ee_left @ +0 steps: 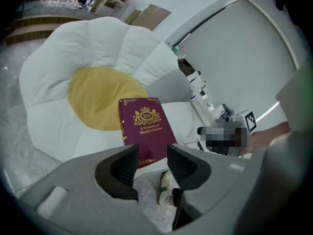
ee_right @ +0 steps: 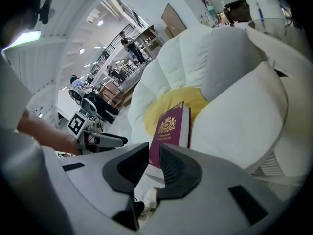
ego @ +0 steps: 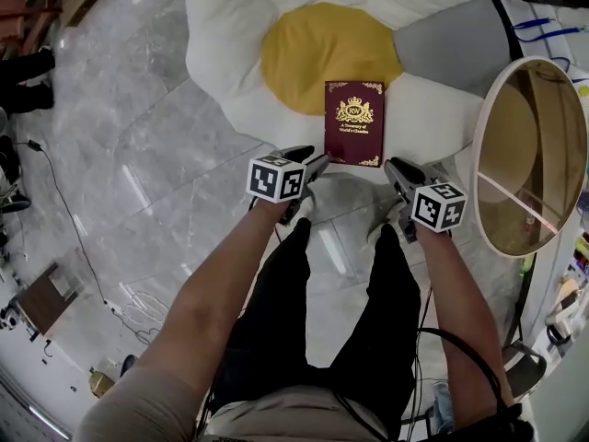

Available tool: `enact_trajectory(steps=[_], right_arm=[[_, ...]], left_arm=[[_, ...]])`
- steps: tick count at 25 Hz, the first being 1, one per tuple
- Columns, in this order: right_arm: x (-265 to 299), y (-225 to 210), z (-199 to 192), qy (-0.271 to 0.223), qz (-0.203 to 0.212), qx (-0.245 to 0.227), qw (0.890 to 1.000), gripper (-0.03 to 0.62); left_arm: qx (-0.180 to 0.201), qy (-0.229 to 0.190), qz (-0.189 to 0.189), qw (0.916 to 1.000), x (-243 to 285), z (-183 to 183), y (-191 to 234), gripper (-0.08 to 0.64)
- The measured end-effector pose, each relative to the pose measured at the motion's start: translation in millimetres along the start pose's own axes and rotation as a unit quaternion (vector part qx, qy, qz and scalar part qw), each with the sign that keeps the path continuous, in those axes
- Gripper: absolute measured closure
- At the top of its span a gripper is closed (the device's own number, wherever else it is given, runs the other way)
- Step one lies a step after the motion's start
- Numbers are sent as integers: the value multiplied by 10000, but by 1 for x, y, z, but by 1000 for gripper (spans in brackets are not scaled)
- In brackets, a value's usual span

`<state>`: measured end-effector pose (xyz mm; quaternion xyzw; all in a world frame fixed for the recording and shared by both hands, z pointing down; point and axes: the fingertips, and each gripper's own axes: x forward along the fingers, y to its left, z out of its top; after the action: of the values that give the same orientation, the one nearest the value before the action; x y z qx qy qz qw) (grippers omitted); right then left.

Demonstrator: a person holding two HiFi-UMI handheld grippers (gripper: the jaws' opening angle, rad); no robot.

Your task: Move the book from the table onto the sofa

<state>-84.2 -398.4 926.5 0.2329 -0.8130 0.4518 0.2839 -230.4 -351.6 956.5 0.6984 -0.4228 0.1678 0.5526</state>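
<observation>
Grey marble floor (ego: 138, 155) surrounds a flower-shaped sofa (ego: 230, 26), white with a yellow centre. On it the maroon book (ego: 354, 122) lies flat, its gold crest marked "RW" above "A Treasury of World's Classics". The left claw (ego: 316, 166) and right claw (ego: 398, 169) hang just beside the book's near corners, both with jaws apart and empty.

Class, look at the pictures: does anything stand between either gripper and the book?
Nothing visible does. The book lies flat on the sofa. The left gripper and right gripper hang just short of its near edge, jaws apart and empty, with only open space between.
</observation>
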Motion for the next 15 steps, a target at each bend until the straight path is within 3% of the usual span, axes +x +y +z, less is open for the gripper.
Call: enact_trajectory(steps=[6,12,15], right_arm=[[-66,77,27,-137,230,-210,9994,574],[-165,166,54,-435,514,-510,9964,580],[-210,200,68,-646,570,-529,9949,580]], left_arm=[[378,12,-531,9979,-69,17,-76,396],[730,-125,-1080,9914,-152,32,-183,522],[927,-186,-1254,9876,-189,45,-230,551]])
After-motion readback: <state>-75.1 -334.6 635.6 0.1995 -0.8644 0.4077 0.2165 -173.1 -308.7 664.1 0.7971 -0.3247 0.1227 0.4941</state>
